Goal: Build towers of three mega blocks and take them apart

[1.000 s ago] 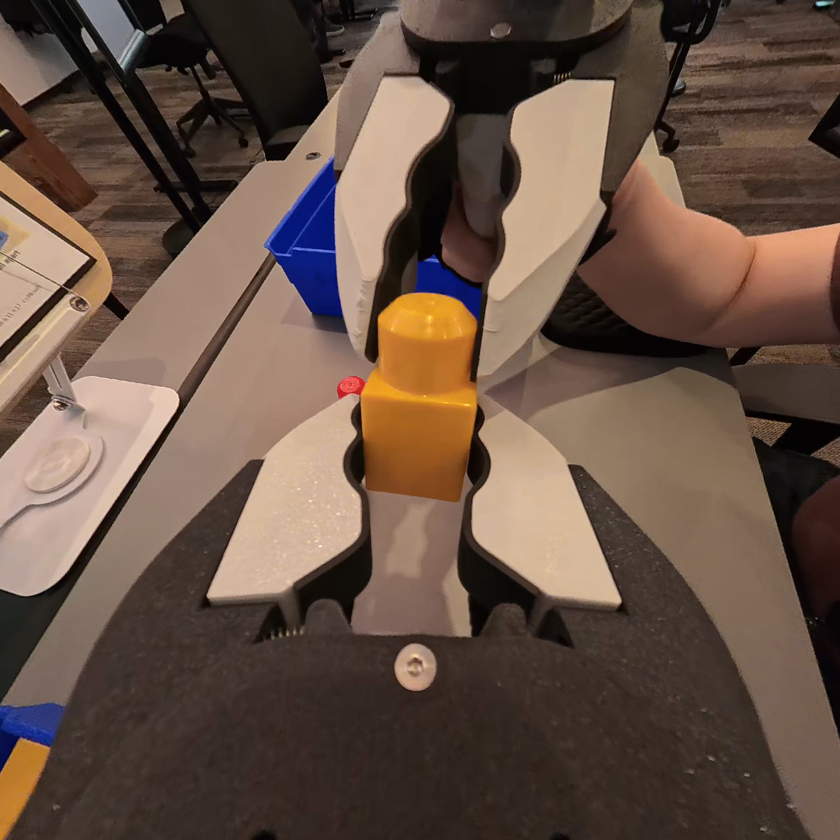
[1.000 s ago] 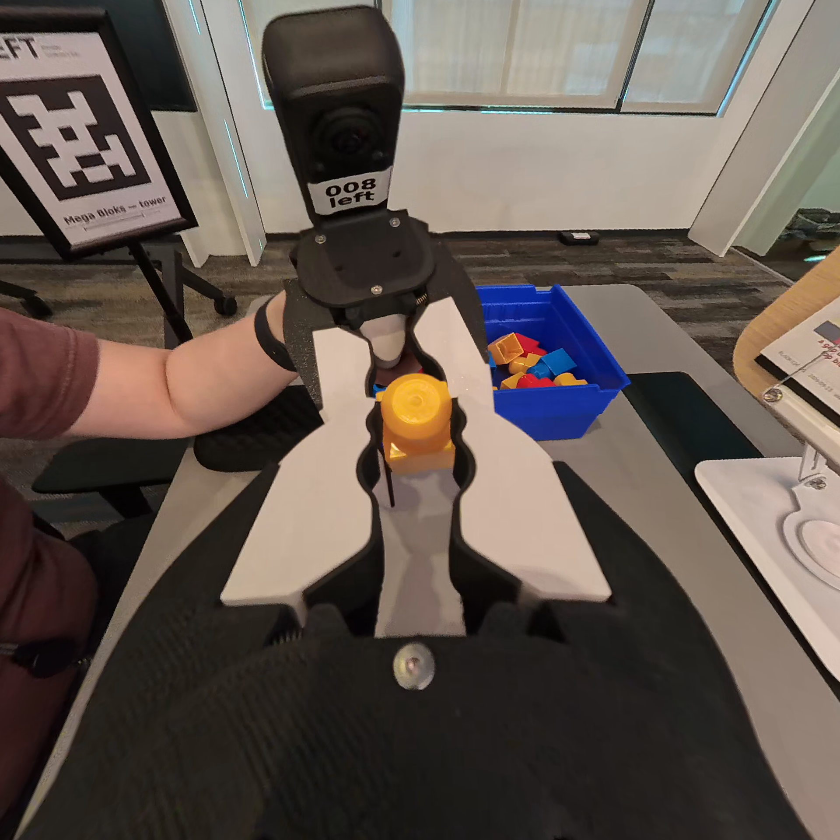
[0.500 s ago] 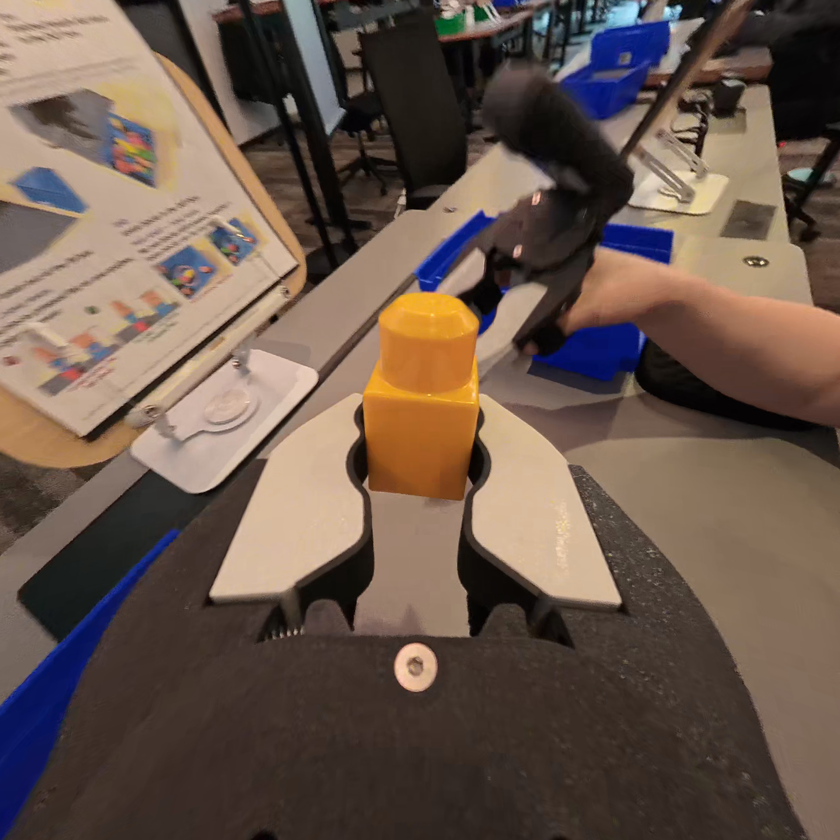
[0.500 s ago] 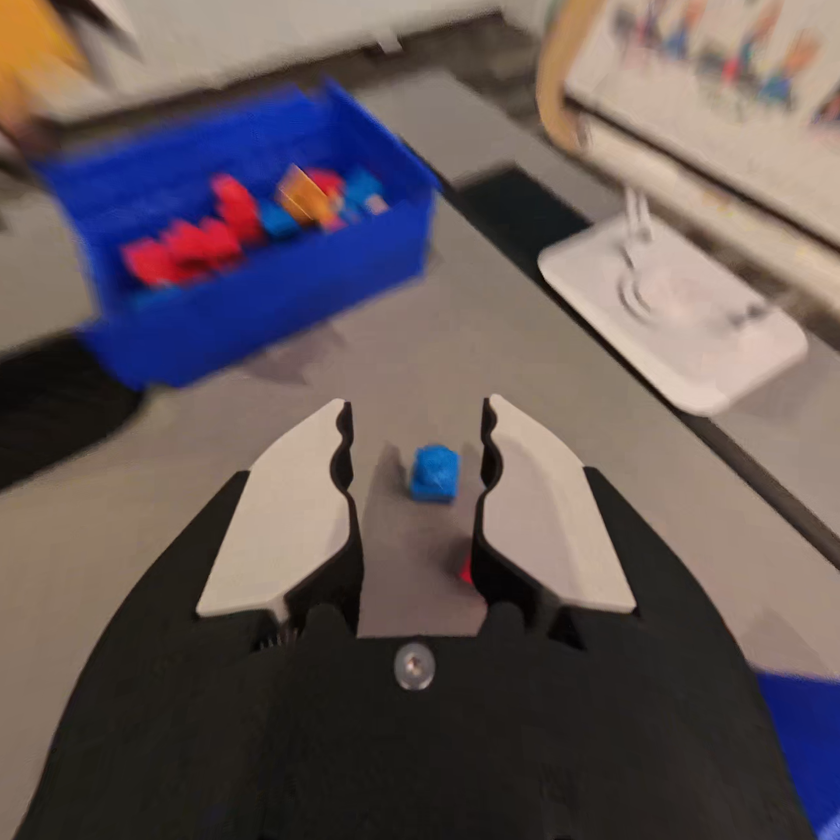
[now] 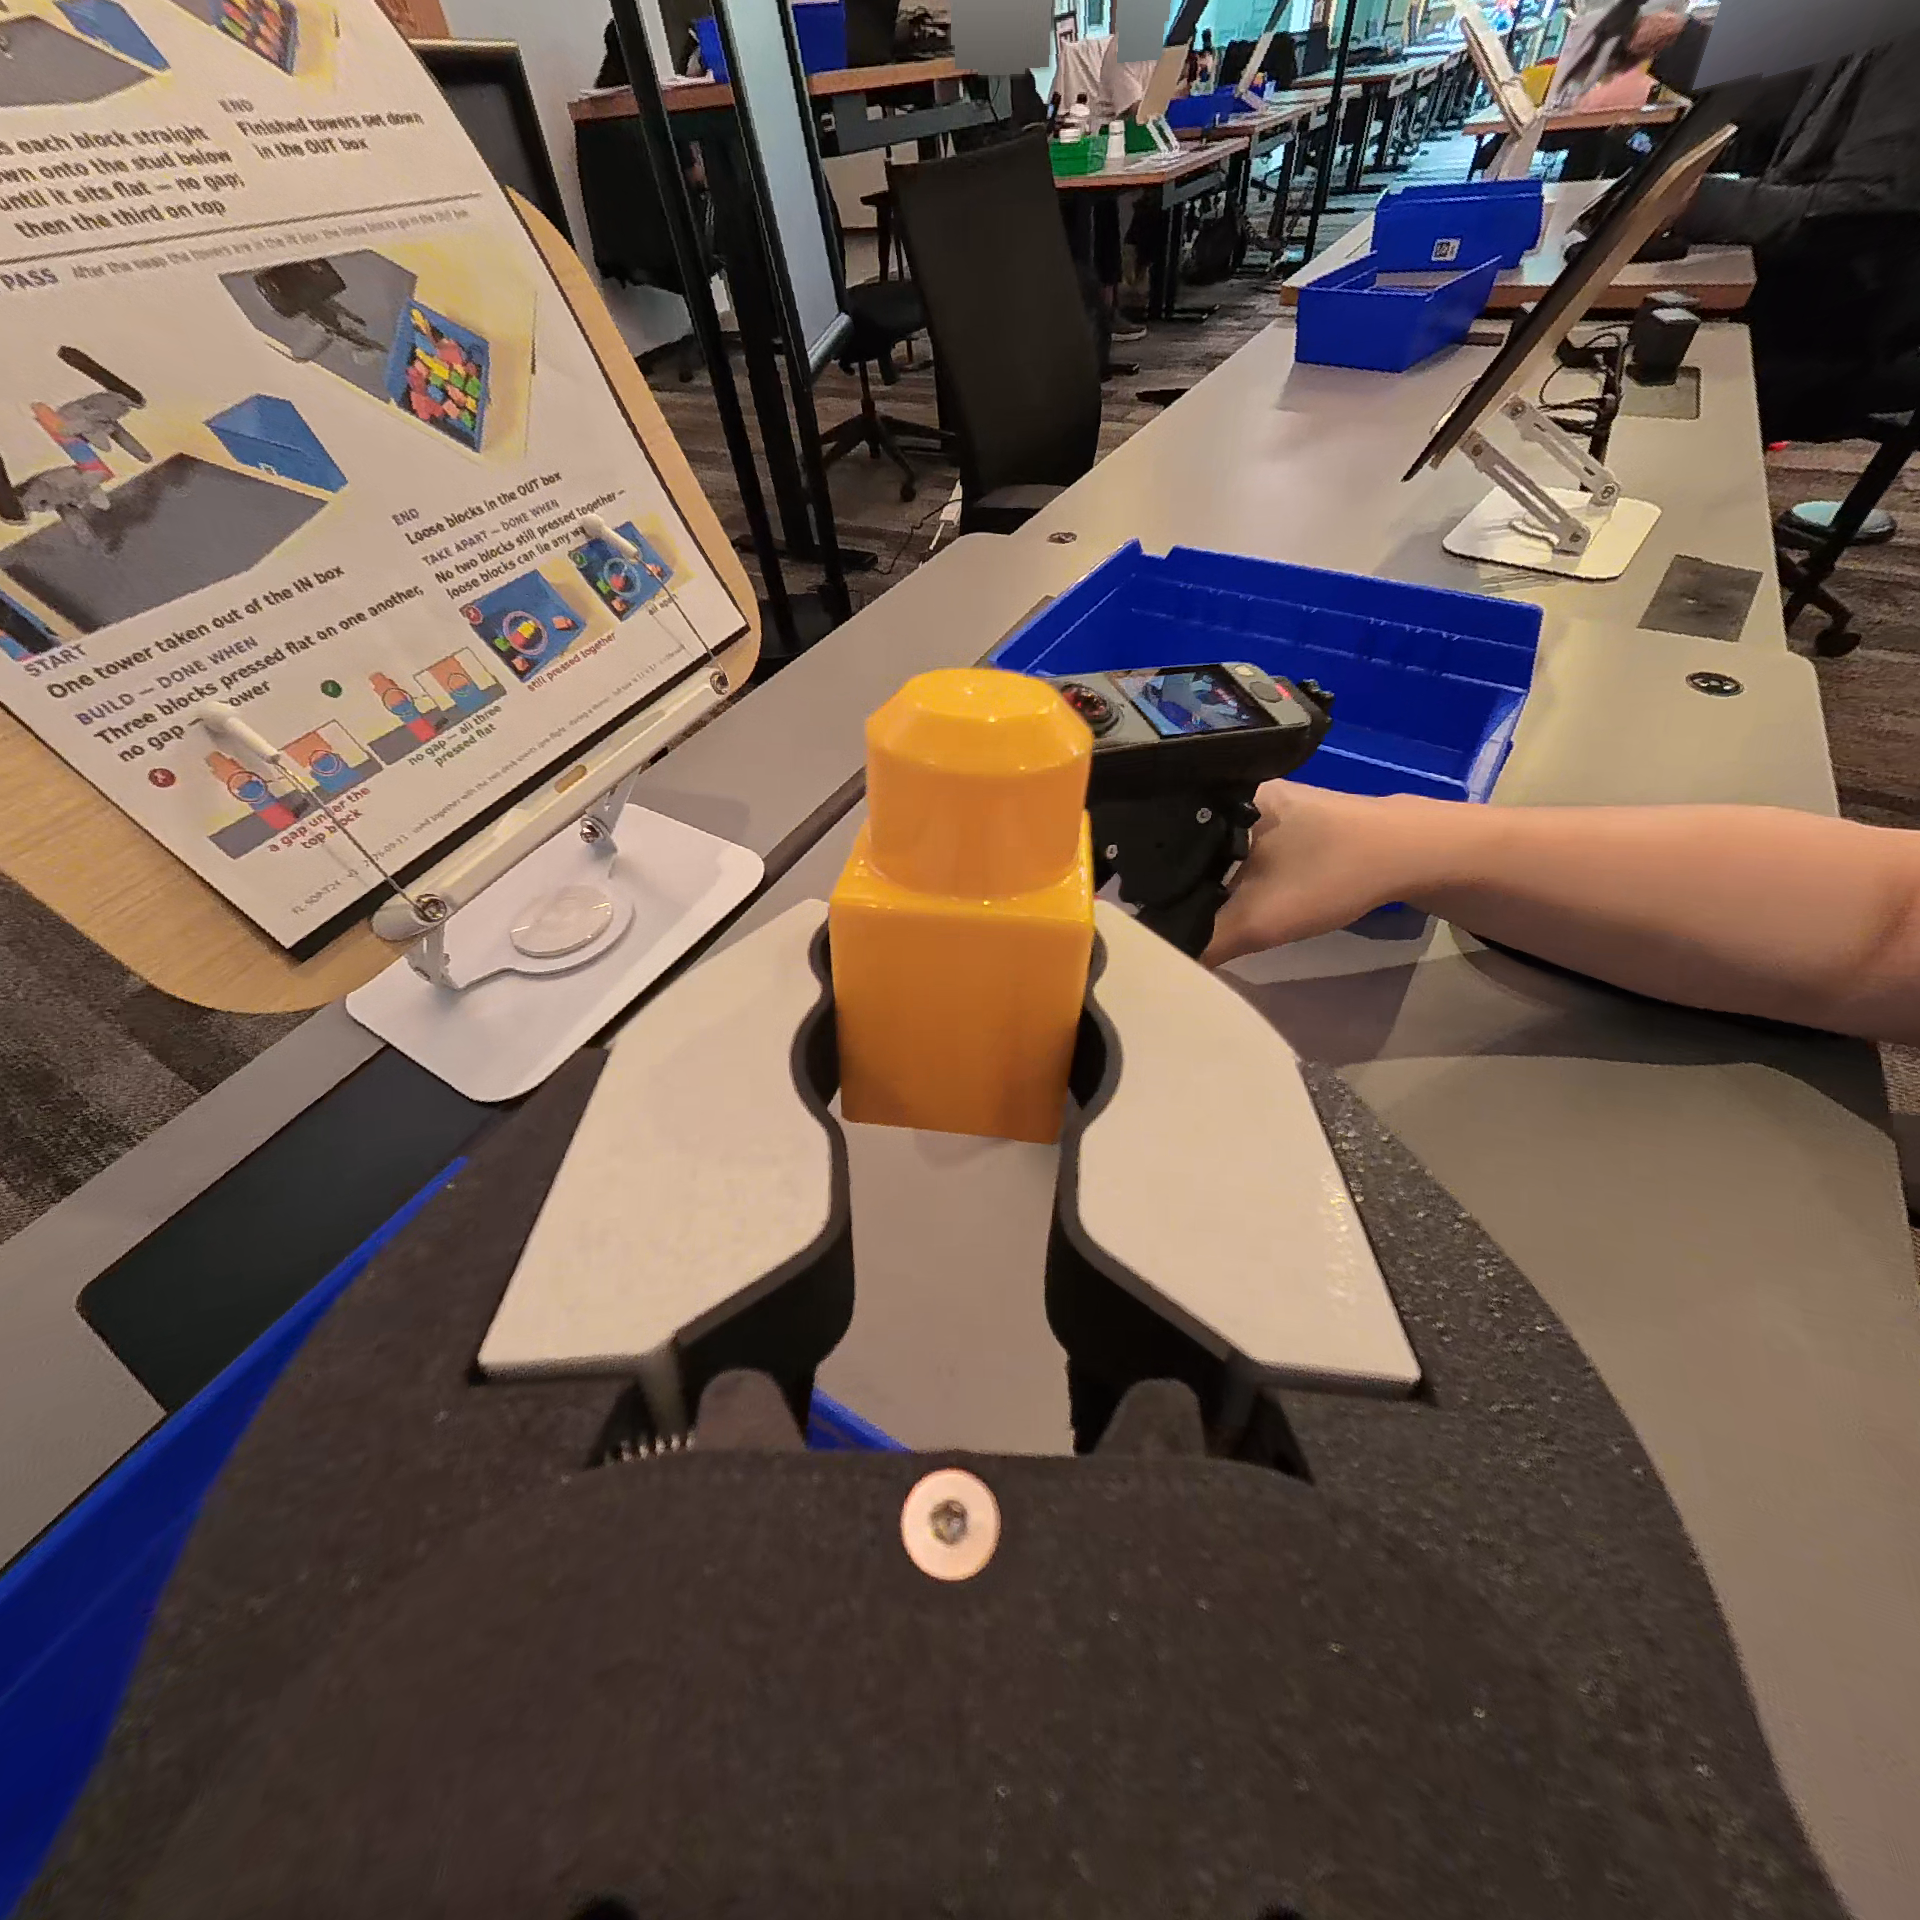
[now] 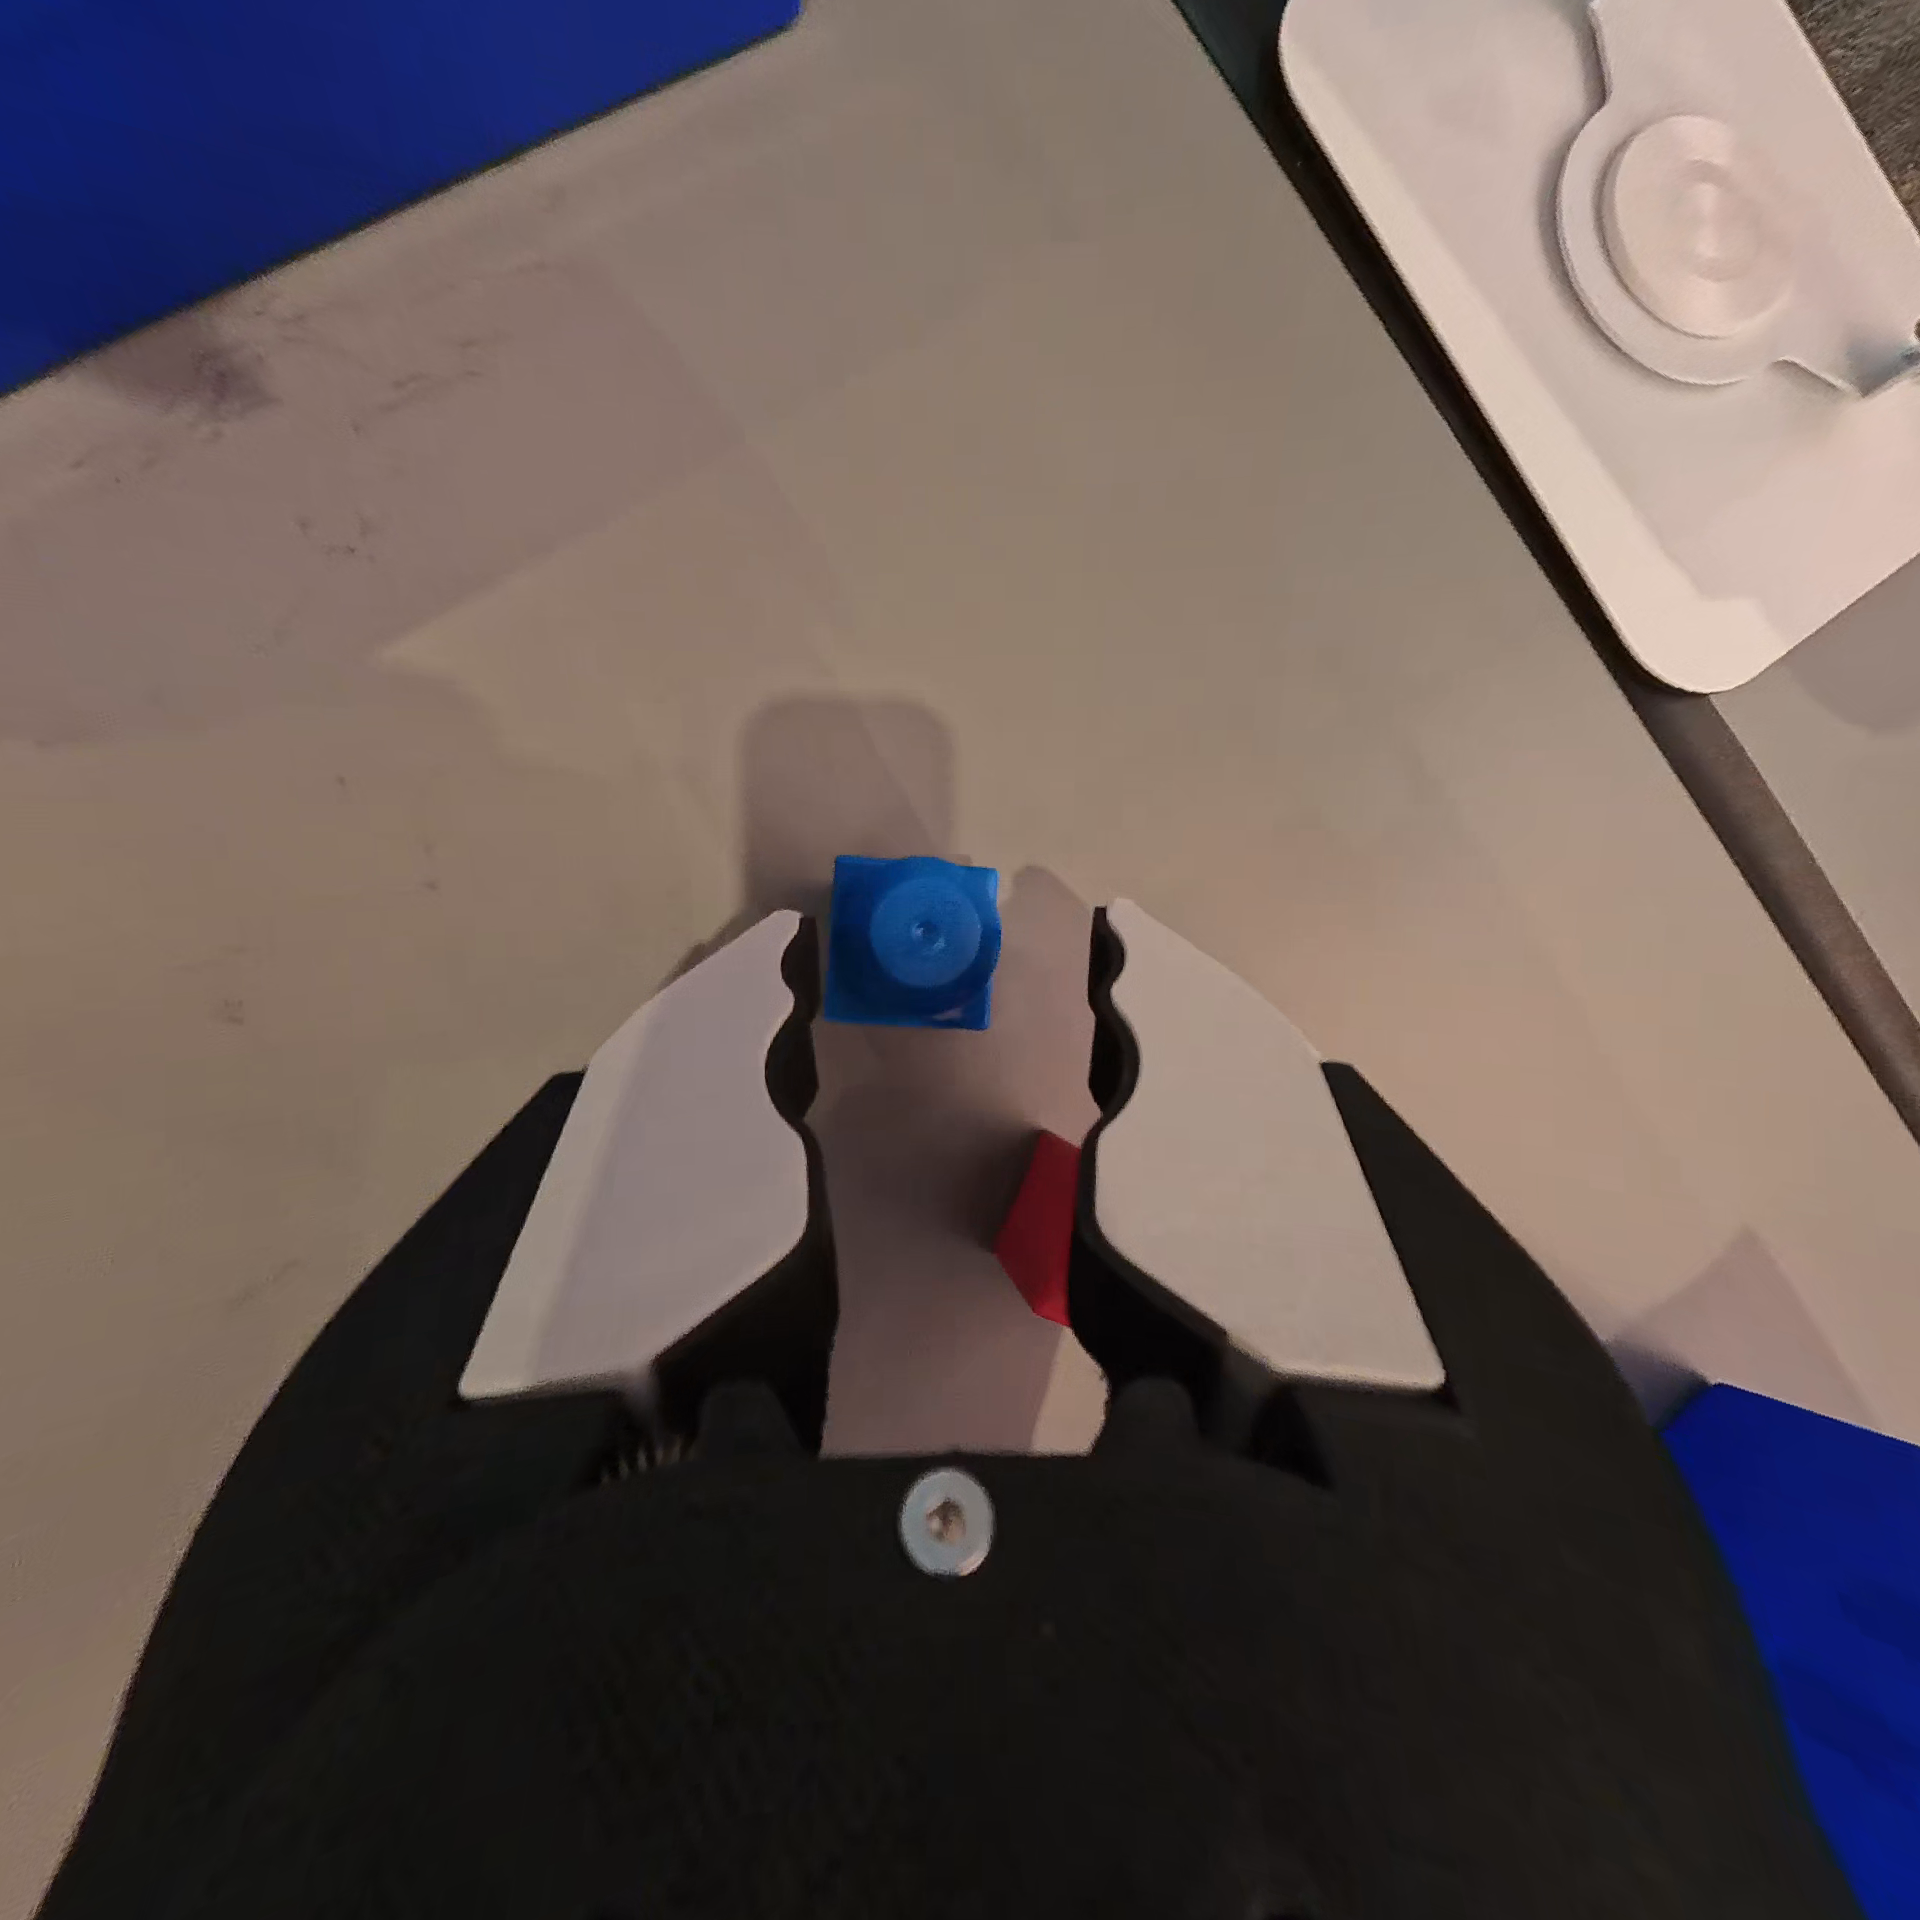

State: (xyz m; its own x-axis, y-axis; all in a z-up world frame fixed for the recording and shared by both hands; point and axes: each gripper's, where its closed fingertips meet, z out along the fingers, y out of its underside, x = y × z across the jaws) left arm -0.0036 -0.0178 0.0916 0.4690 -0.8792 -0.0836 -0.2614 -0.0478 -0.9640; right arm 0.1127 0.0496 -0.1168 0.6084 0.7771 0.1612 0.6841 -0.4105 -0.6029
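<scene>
Closest in, the left gripper (image 5: 961,1023) clamps an orange block (image 5: 961,971) upright between its pads, lifted above the grey table (image 5: 1558,1143). Further out, the right gripper (image 6: 945,997) hangs spread over a blue block (image 6: 912,943) standing on the table, a red block (image 6: 1039,1226) partly hidden beside it. No blocks look joined; stacking seems barely begun.

A grey table (image 6: 1039,468) bears a blue block (image 6: 912,943), a red block (image 6: 1039,1226), a blue bin (image 5: 1351,665) and a white stand base (image 6: 1558,343).
</scene>
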